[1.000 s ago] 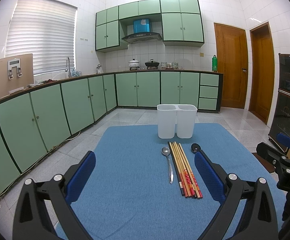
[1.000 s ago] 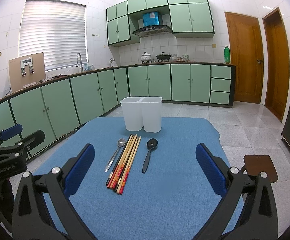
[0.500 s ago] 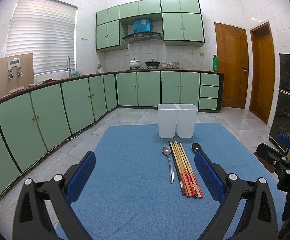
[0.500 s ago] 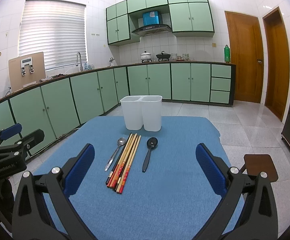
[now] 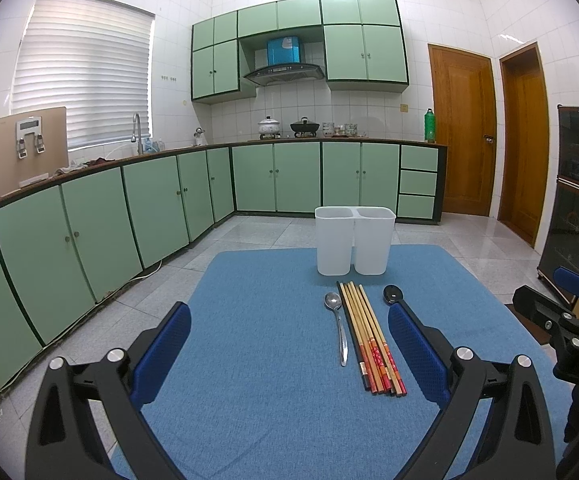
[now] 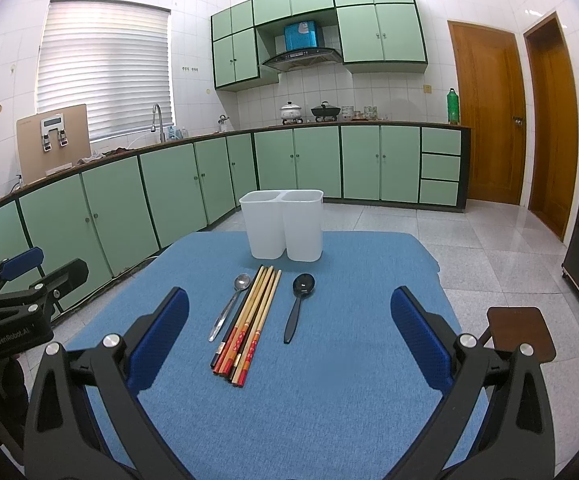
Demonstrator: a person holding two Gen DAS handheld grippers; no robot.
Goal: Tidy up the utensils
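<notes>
A white two-compartment holder [image 5: 354, 246] [image 6: 282, 224] stands at the far end of a blue mat [image 5: 273, 360] [image 6: 329, 360]. In front of it lie a metal spoon [image 5: 338, 326] [image 6: 231, 304], a bundle of several chopsticks [image 5: 371, 338] [image 6: 251, 318] and a black spoon [image 6: 298, 304], whose bowl [image 5: 392, 294] shows in the left wrist view past my right finger. My left gripper [image 5: 289, 354] is open and empty, left of the utensils. My right gripper [image 6: 289, 340] is open and empty, above the near ends of the chopsticks and black spoon.
Green floor cabinets [image 5: 89, 232] run along the left and back. A brown stool [image 6: 519, 330] stands right of the mat. The other gripper shows at each view's edge: the right one [image 5: 565, 320], the left one [image 6: 13, 304]. A dark cabinet [image 5: 577, 200] stands at right.
Almost nothing differs; the views have shifted very slightly, and both grippers stay open above the mat.
</notes>
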